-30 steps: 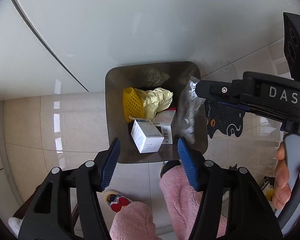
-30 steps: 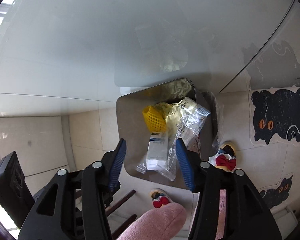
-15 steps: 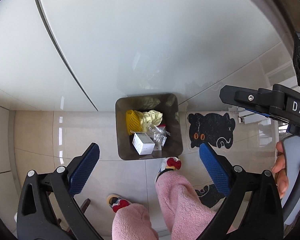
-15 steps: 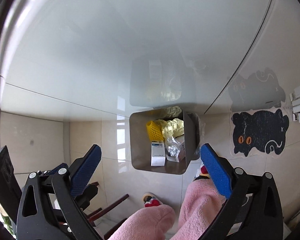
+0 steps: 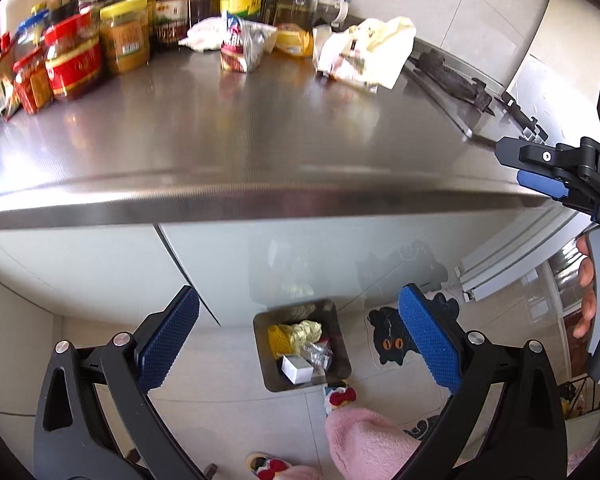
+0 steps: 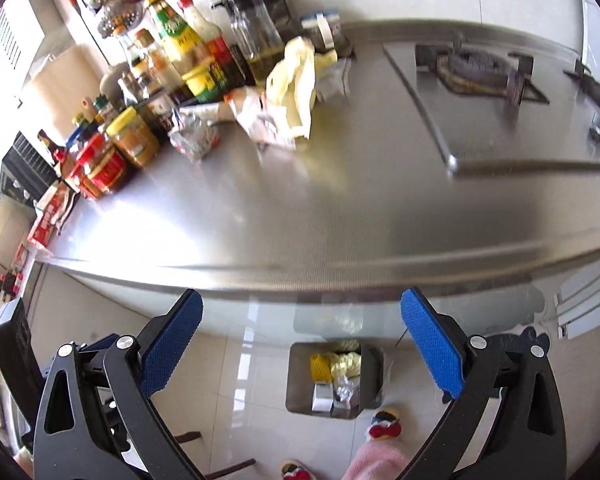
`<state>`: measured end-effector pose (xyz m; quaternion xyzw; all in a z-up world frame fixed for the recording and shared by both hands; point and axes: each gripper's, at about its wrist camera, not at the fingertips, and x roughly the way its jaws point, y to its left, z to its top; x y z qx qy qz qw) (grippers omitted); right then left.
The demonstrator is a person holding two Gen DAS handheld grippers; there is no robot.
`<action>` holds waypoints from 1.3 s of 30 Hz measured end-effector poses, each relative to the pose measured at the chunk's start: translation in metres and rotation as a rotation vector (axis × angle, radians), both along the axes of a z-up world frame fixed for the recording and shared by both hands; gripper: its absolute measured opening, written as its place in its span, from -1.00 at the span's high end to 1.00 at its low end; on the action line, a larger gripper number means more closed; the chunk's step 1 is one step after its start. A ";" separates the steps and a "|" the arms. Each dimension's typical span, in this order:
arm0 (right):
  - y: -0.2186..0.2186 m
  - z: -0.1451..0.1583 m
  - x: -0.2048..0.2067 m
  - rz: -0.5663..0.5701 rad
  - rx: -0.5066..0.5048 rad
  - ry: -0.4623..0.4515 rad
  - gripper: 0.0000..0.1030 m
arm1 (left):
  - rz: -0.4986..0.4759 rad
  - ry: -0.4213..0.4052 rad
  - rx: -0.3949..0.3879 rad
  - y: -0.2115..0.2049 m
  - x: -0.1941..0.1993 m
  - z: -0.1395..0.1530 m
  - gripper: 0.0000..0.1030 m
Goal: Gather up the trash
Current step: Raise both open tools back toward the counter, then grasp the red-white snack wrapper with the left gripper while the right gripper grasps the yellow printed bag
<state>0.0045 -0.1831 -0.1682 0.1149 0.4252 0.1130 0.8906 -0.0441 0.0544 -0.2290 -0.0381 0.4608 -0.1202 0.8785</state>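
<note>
**Several pieces binned, a cluster of litter left on the bench**

Two claws hang empty above the front edge of the steel bench (image 5: 260, 128), each with its blue pads spread wide and nothing between them. The left claw (image 5: 300, 340) looks down past the edge, and the right claw (image 6: 300, 344) does likewise; the bin shows low in the gap of each.

Going left to right in the left wrist view: jars and sauce bottles (image 5: 76, 48) crowd the bench at about 10 o'clock. They look like pantry stock, not rubbish, so I judge they stay. At 12 o'clock lies a torn snack packet (image 5: 242, 50), open and crumpled. Just right of it, toward 1 o'clock, sits a pale yellow plastic bag (image 5: 374, 50) heaped over other wrappers, touching them. At 2 o'clock is the gas hob (image 5: 456, 80), bare of litter as far as can be seen.

On the floor at 6 o'clock stands the grey bin (image 5: 262, 354). It holds a yellow foam net (image 5: 278, 338), crumpled yellowish paper (image 5: 306, 330), a small white box (image 5: 296, 368) and a clear crinkled wrapper (image 5: 320, 356).

My reading: the task is partly done. Part of the trash is in the bin; the packet and the bag heap at the back of the bench are what remain, well apart from both claws. Thin film will crumple under the pads, so a pinch on a bunched fold should serve best.
</note>
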 end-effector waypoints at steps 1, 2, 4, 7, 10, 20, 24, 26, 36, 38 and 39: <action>-0.001 0.009 0.007 -0.001 -0.009 -0.025 -0.94 | 0.002 -0.016 -0.007 0.001 0.007 0.009 -0.84; -0.001 0.016 0.015 -0.004 -0.018 -0.047 -0.94 | 0.006 -0.026 -0.019 0.004 0.014 0.016 -0.84; -0.003 0.029 0.029 -0.009 -0.019 -0.076 -0.94 | 0.021 -0.047 -0.028 0.007 0.031 0.029 -0.84; -0.005 0.041 0.055 -0.010 -0.013 -0.100 -0.94 | 0.042 -0.086 -0.026 0.011 0.056 0.044 -0.84; -0.006 0.052 0.080 0.002 -0.011 -0.093 -0.94 | 0.057 -0.123 -0.016 0.011 0.083 0.054 -0.84; -0.002 0.052 0.159 0.030 0.004 -0.072 -0.94 | 0.113 -0.163 0.006 0.015 0.170 0.065 -0.83; 0.001 0.039 0.184 0.031 -0.014 -0.024 -0.93 | 0.156 -0.136 0.004 0.022 0.197 0.054 -0.80; -0.001 0.033 0.194 0.029 0.009 0.000 -0.86 | 0.170 -0.111 -0.006 0.026 0.208 0.045 -0.71; -0.005 0.009 0.206 0.071 0.016 0.077 0.55 | 0.161 -0.014 -0.061 0.033 0.239 0.015 0.50; -0.009 0.010 0.200 0.070 0.020 0.070 0.73 | 0.153 -0.013 -0.060 0.031 0.237 0.013 1.00; -0.012 0.012 0.196 0.066 0.024 0.061 0.74 | 0.147 -0.022 -0.060 0.030 0.234 0.015 1.00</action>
